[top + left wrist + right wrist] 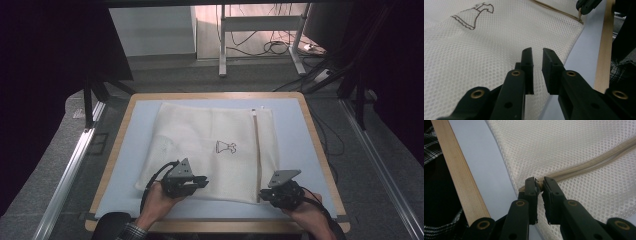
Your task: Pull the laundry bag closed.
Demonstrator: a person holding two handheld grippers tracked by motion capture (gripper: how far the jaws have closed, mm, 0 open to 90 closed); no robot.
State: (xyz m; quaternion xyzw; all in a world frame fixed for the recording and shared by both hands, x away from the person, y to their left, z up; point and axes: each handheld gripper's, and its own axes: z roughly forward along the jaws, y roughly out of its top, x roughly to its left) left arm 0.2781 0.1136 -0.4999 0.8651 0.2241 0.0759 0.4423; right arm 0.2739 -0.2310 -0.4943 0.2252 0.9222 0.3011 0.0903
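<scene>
1. Jaws first, on the left: our left gripper (200, 183) sits over the near edge of the mesh laundry bag (210, 145), its jaws nearly together with a narrow gap between them. In the left gripper view the mesh lies under and beyond them, and we cannot tell that they pinch any of it, so we count them as not gripping.

2. We see the bag lying flat in the middle of the surface (130, 150), with a small printed dress (226, 147) at its centre.

3. Its zipper (257, 150) runs near-to-far along the bag's right side. That long axis is what we judge the coming move turns on: a pull along that line, away from us.

4. On the right, our right gripper (265, 194) has its jaws closed on the zipper's near end (539, 185), right at the bag's near right corner. This hand is the nearer one to the zipper; the left is well apart from it, across the bag.

5. For room, we have the bare blue mat (295, 150) to the right of the bag and the wooden rim (320, 150) beyond it. The near edge of the surface lies just beside both hands.
</scene>
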